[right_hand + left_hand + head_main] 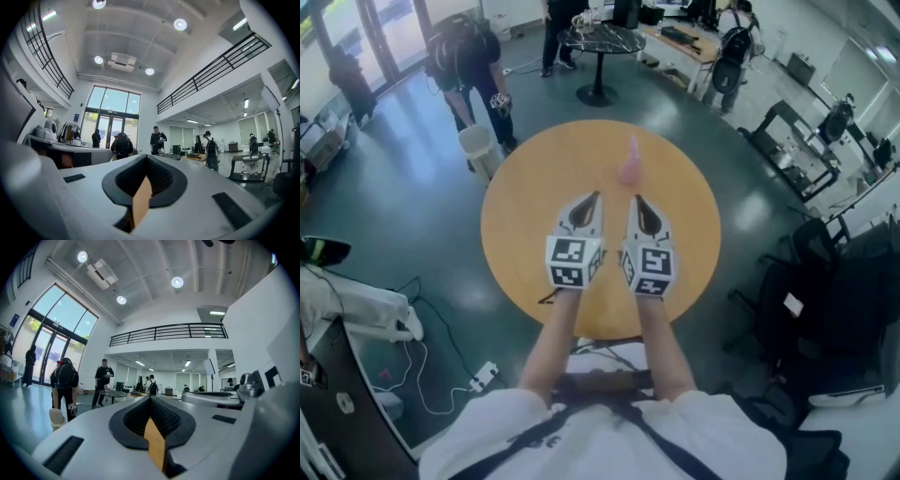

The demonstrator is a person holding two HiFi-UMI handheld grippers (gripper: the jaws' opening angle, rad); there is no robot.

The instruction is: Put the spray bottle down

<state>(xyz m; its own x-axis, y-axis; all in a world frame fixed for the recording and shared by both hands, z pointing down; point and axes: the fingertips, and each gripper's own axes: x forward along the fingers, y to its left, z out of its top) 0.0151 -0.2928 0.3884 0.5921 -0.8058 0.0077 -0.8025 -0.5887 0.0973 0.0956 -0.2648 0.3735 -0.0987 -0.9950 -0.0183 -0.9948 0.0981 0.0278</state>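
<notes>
A pink spray bottle point(630, 164) stands upright on the far part of the round wooden table point(525, 230). No gripper touches it. My left gripper point(594, 195) and right gripper point(636, 199) hover side by side over the table's middle, just short of the bottle, pointing level and away from me. Both are shut with nothing between their jaws. In the left gripper view the left gripper point(150, 399) tapers to a closed tip against the hall. The right gripper view shows the right gripper point(148, 157) the same way. Neither gripper view shows the bottle.
A white bin point(476, 145) stands off the table's far left edge beside a person with a backpack point(469, 56). A small black round table point(600, 42) is further back. Black chairs and desks point(806, 159) fill the right side. Cables and a power strip point(483, 375) lie on the floor at left.
</notes>
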